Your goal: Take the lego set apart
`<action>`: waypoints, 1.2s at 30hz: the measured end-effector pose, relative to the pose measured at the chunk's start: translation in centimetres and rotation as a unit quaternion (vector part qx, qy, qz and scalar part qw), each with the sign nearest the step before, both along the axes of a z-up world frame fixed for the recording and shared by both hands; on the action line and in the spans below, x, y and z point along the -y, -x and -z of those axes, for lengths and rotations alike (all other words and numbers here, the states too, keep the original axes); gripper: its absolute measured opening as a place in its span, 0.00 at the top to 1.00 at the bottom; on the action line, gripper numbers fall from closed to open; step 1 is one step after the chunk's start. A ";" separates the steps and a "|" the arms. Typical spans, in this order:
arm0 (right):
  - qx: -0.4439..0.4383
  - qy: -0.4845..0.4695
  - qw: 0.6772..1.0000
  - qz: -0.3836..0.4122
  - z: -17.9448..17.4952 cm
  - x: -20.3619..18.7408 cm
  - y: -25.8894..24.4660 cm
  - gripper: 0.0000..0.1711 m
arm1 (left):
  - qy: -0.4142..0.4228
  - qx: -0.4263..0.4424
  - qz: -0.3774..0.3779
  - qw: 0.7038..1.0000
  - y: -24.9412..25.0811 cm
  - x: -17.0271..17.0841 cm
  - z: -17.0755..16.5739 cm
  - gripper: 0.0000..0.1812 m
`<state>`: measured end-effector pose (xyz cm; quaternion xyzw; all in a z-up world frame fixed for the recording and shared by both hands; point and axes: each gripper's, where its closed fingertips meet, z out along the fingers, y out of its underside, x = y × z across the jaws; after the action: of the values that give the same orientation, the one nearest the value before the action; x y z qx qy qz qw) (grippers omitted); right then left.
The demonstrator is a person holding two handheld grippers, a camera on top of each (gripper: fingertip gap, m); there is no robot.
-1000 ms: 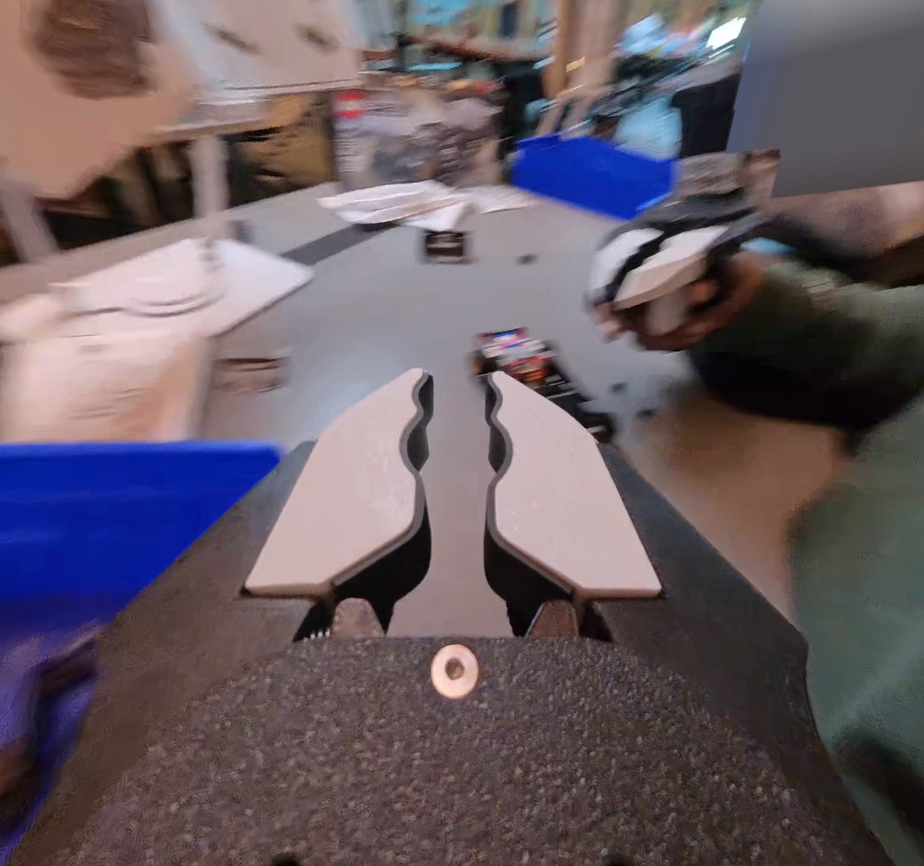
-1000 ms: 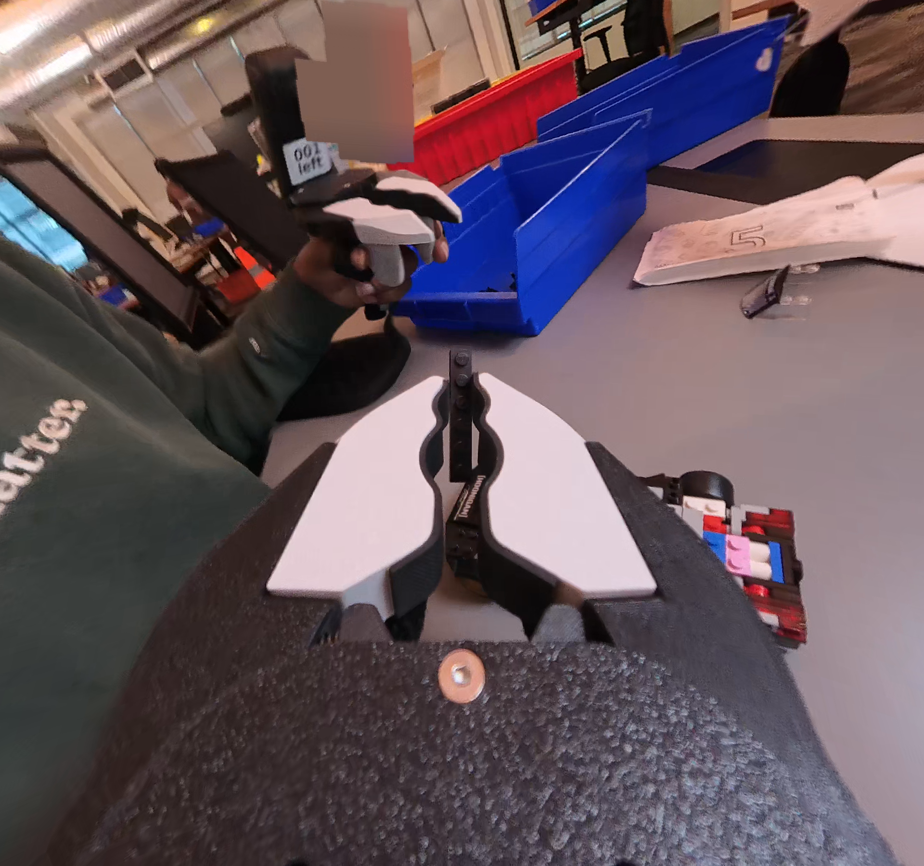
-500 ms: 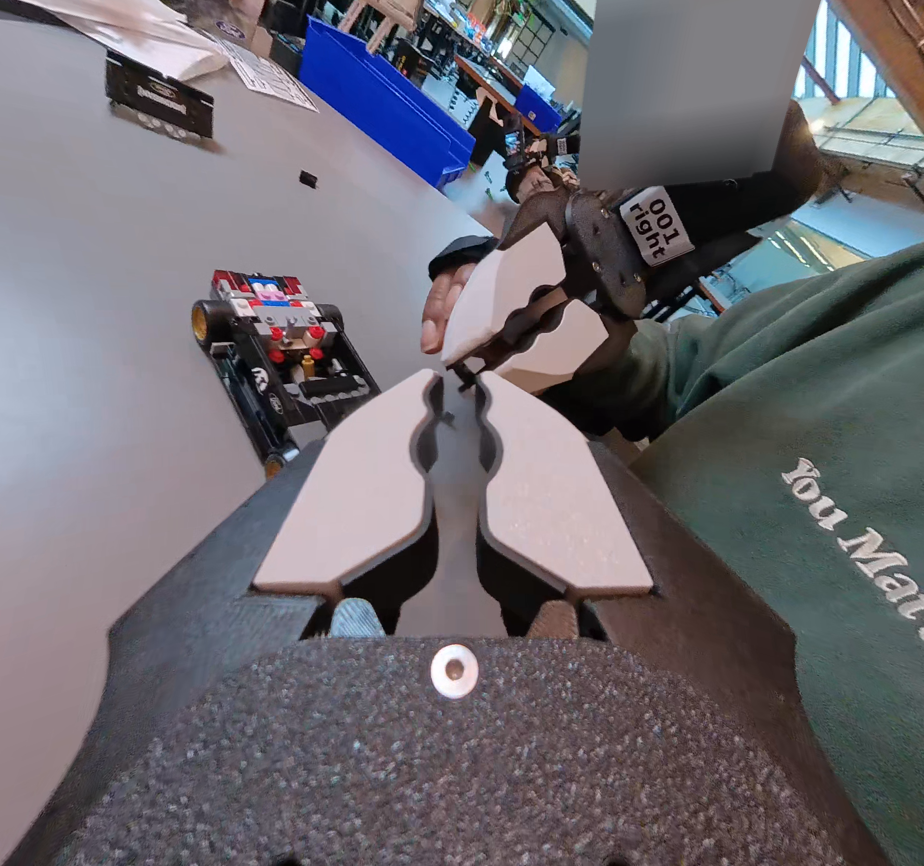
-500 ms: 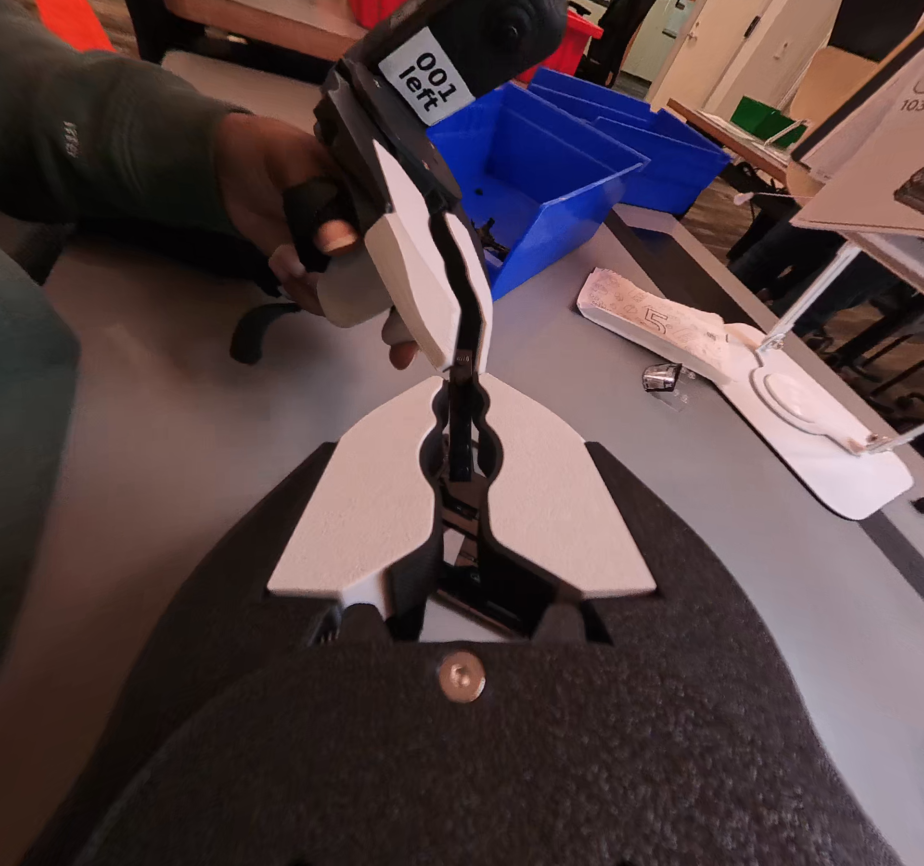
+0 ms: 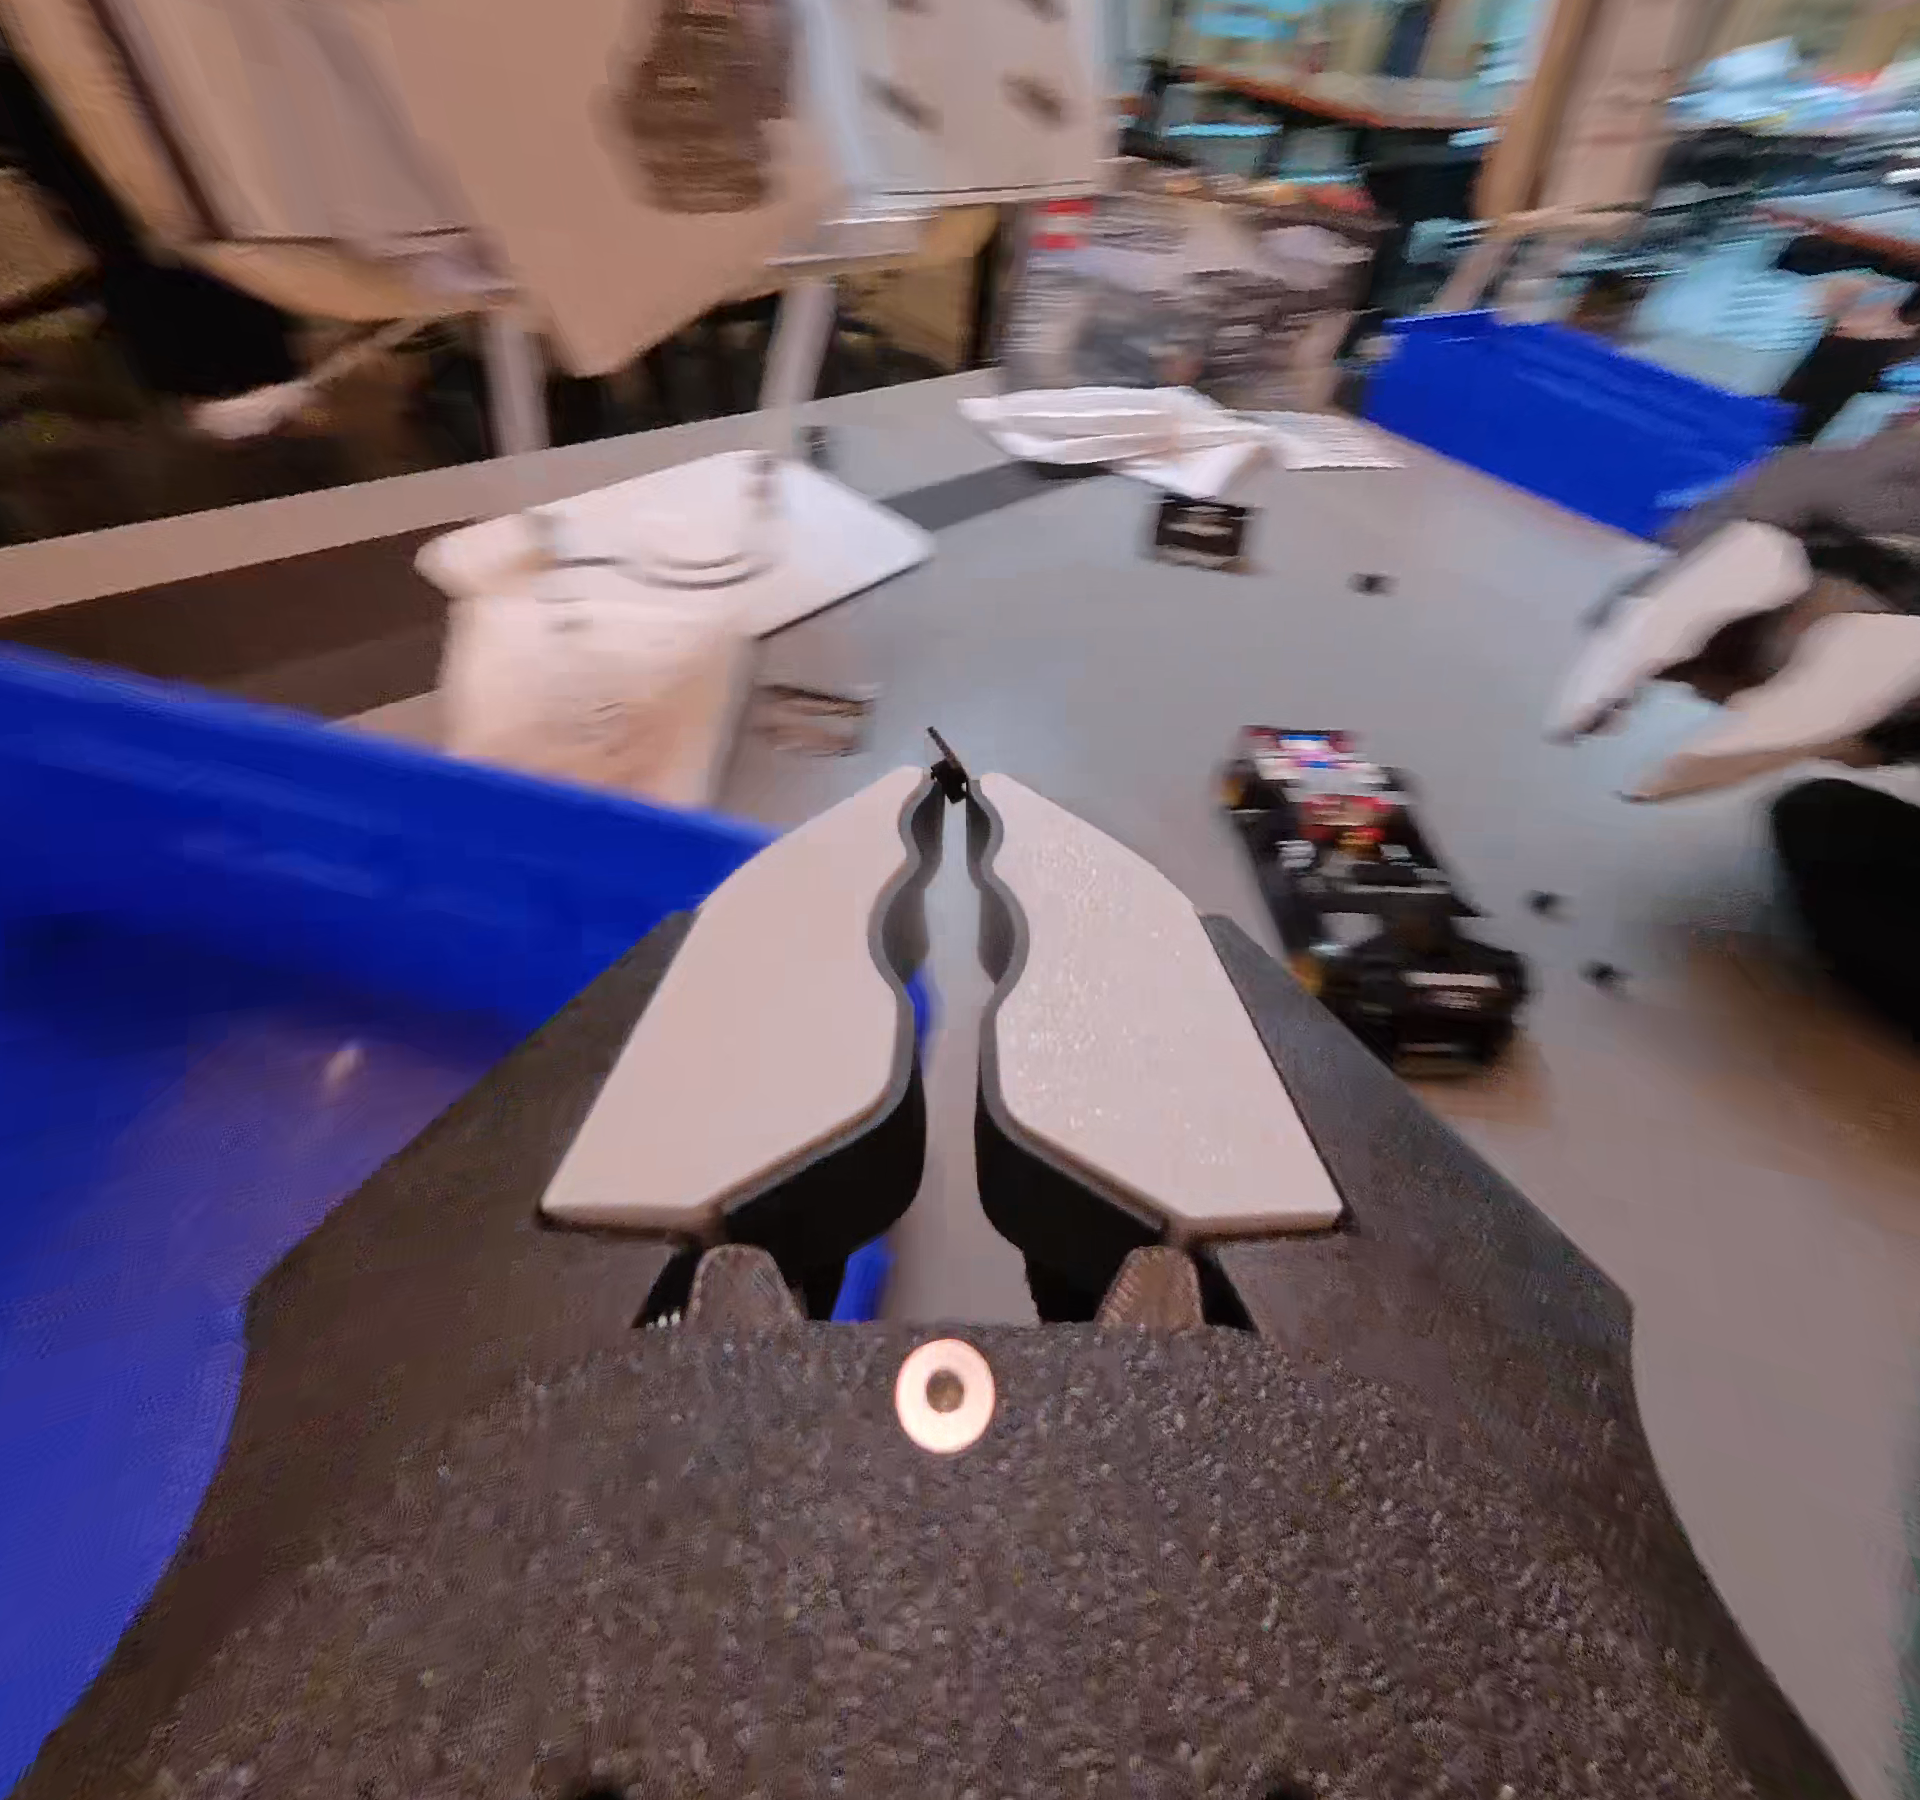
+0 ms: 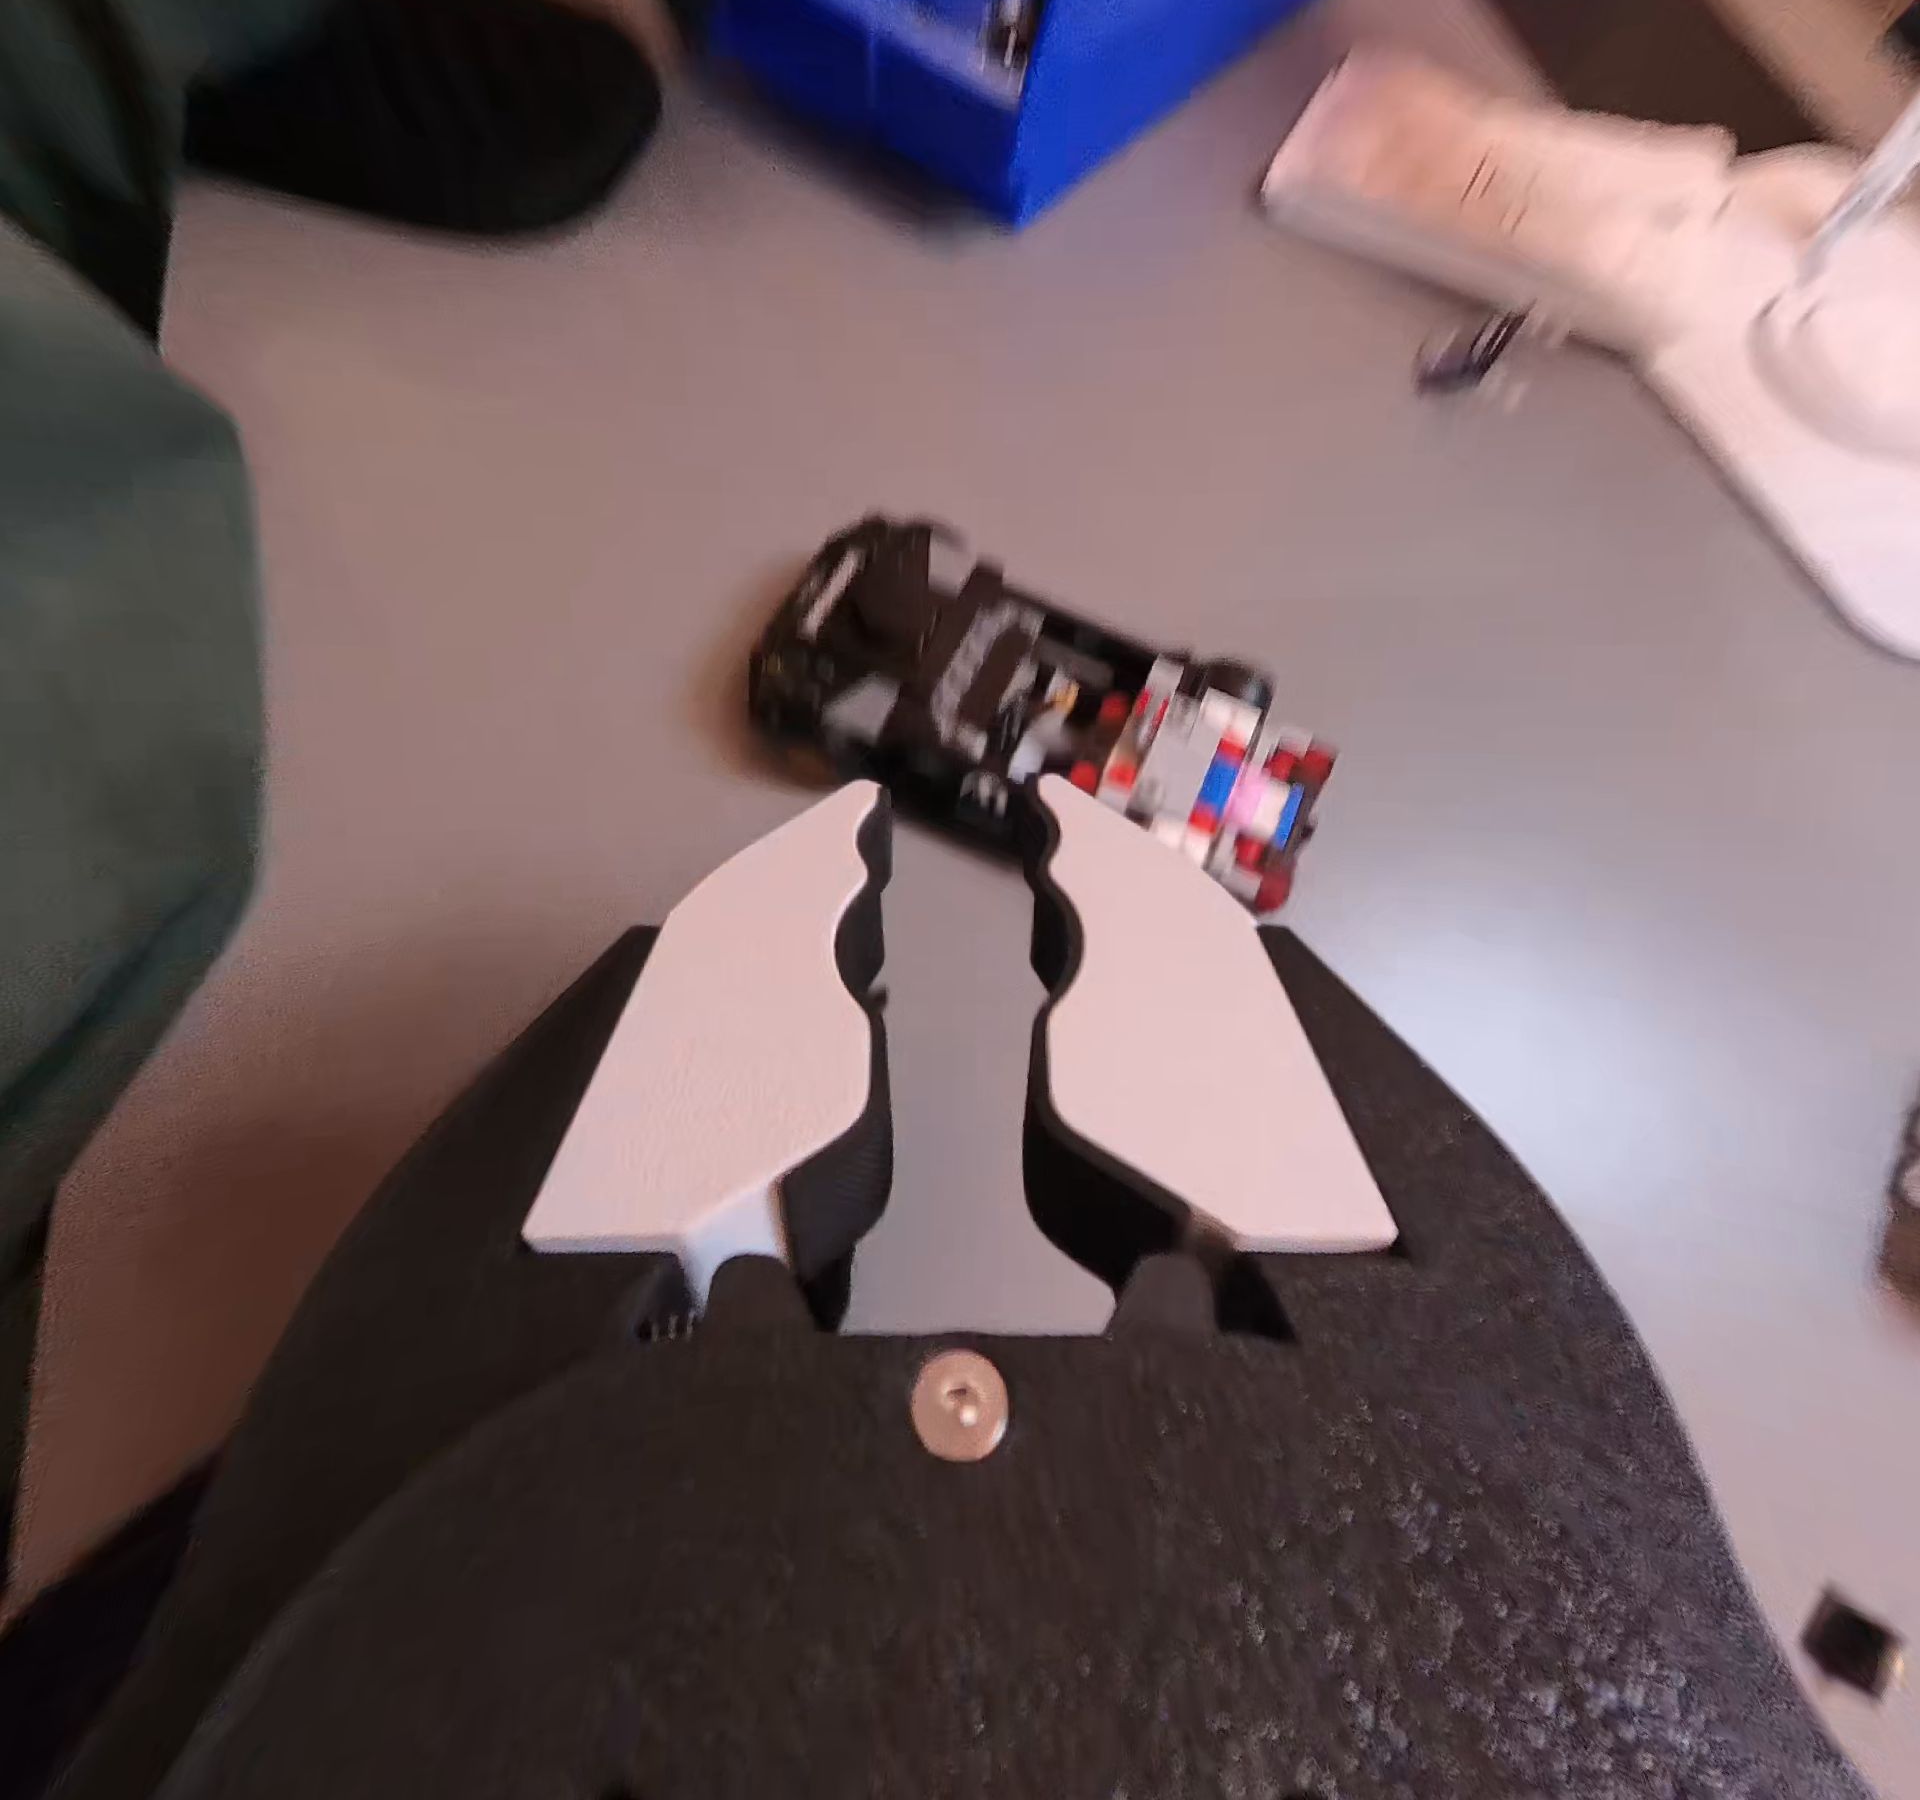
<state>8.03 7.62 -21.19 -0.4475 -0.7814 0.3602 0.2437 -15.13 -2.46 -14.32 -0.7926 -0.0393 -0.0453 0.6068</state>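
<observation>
My left gripper (image 5: pixel 948 792) is shut on a small black lego piece (image 5: pixel 943 763) that sticks out of its fingertips. It hangs over the near wall of a blue bin (image 5: pixel 260 919). The partly stripped lego car (image 5: pixel 1361 898), black with red, white and blue bricks, lies on the grey table to its right. My right gripper (image 6: pixel 961 805) is open and empty, just above and in front of the same car (image 6: pixel 997 701). It also shows blurred in the left wrist view (image 5: pixel 1714 670), above and to the right of the car.
A blue bin (image 6: pixel 935 36) stands beyond the car. A white bag (image 6: pixel 1558 223) and a white stand base (image 5: pixel 727 524) lie farther off. Small black loose pieces (image 5: pixel 1605 973) (image 6: pixel 1844 1636) dot the table. A person's green sleeve (image 6: pixel 104 607) is at the left. Left tips to right tips: about 25 cm.
My left gripper closed on a small black piece at the tip of the black strip that the right gripper held, then swung away toward the bin. The right gripper opened, and the strip is gone from it.
</observation>
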 end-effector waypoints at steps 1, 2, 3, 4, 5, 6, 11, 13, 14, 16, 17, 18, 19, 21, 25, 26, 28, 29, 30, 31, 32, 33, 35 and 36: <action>0.031 -0.006 1.000 -0.001 1.0 -0.3 -0.8 0.86 | 0.013 -0.006 -0.038 0.999 1.9 0.7 0.4 0.98; 0.058 -0.009 0.998 0.000 1.9 -0.6 -1.4 0.86 | 0.033 -0.009 -0.070 0.997 3.4 1.4 1.0 0.98; 0.084 -0.008 0.996 -0.001 2.8 -0.7 -2.0 0.86 | 0.054 -0.012 -0.094 0.994 4.6 1.9 1.8 0.98; 0.107 -0.007 0.994 -0.004 3.6 -0.6 -2.5 0.86 | 0.071 -0.014 -0.112 0.991 5.4 2.3 2.5 0.97; 0.126 -0.008 0.992 -0.007 4.4 -0.5 -2.8 0.87 | 0.092 -0.016 -0.123 0.988 5.9 2.6 3.2 0.97; 0.144 -0.011 0.989 -0.012 5.1 -0.4 -3.0 0.87 | 0.110 -0.020 -0.133 0.985 6.3 2.8 3.9 0.98; 0.181 -0.019 0.983 -0.032 7.1 0.3 -3.1 0.89 | 0.149 -0.039 -0.155 0.976 6.9 2.7 5.5 0.80; 0.180 -0.020 0.983 -0.035 7.3 0.4 -3.0 0.89 | 0.149 -0.049 -0.159 0.975 6.9 2.7 5.5 0.75; 0.180 -0.020 0.983 -0.035 7.4 0.4 -2.9 0.90 | 0.144 -0.053 -0.159 0.975 6.9 2.6 5.3 0.73; 0.180 -0.019 0.983 -0.036 7.4 0.4 -2.9 0.95 | 0.111 -0.061 -0.143 0.981 6.1 2.1 4.3 0.74; 0.184 -0.016 0.982 -0.040 7.4 0.5 -3.1 0.95 | 0.086 -0.070 -0.129 0.985 5.5 1.7 3.4 0.76; 0.184 -0.017 0.982 -0.042 7.3 0.5 -3.1 0.95 | 0.057 -0.081 -0.110 0.989 4.6 1.3 2.4 0.78; 0.172 -0.015 0.984 -0.045 6.9 0.6 -3.0 0.95 | 0.027 -0.092 -0.079 0.992 3.2 0.9 1.3 0.82; 0.114 0.009 0.992 -0.051 4.9 1.2 -1.9 0.95 | -0.033 -0.103 0.010 0.994 -1.0 0.1 -0.4 0.89; -0.044 0.105 0.992 -0.047 -1.0 2.6 0.9 0.95 | -0.084 -0.119 0.167 0.975 -9.7 -1.2 -0.6 0.87; -0.074 0.145 0.986 -0.043 -2.3 3.0 1.5 0.95 | -0.085 -0.140 0.189 0.968 -11.3 -1.4 -0.2 0.86; -0.106 0.238 0.965 -0.043 -4.3 4.2 2.5 0.95 | -0.096 -0.186 0.218 0.953 -14.3 -1.9 0.5 0.86; -0.109 0.287 0.951 -0.047 -5.0 4.9 2.8 0.95 | -0.102 -0.207 0.227 0.946 -15.5 -2.1 0.7 0.86; -0.106 0.333 0.936 -0.047 -5.5 5.5 3.2 0.95 | -0.107 -0.228 0.232 0.939 -16.5 -2.3 0.9 0.86; -0.098 0.375 0.921 -0.047 -5.8 6.0 3.6 0.95 | -0.111 -0.247 0.236 0.933 -17.3 -2.4 1.0 0.86; -0.085 0.414 0.905 -0.048 -6.0 6.5 3.9 0.95 | -0.116 -0.263 0.239 0.928 -18.0 -2.5 1.1 0.86; -0.070 0.450 0.889 -0.050 -6.1 7.0 4.1 0.95 | -0.118 -0.275 0.242 0.923 -18.5 -2.5 1.3 0.87; -0.043 0.510 0.857 -0.056 -6.3 7.7 4.3 0.95 | -0.118 -0.290 0.241 0.919 -18.8 -2.6 1.5 0.88; -0.033 0.532 0.845 -0.055 -6.3 7.9 4.4 0.95 | -0.120 -0.294 0.241 0.917 -18.9 -2.6 1.5 0.90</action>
<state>3.63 -0.27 -14.91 -0.4525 -0.4852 0.7478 -0.0265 3.78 0.13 -15.86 -0.6771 0.3391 0.0404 0.6519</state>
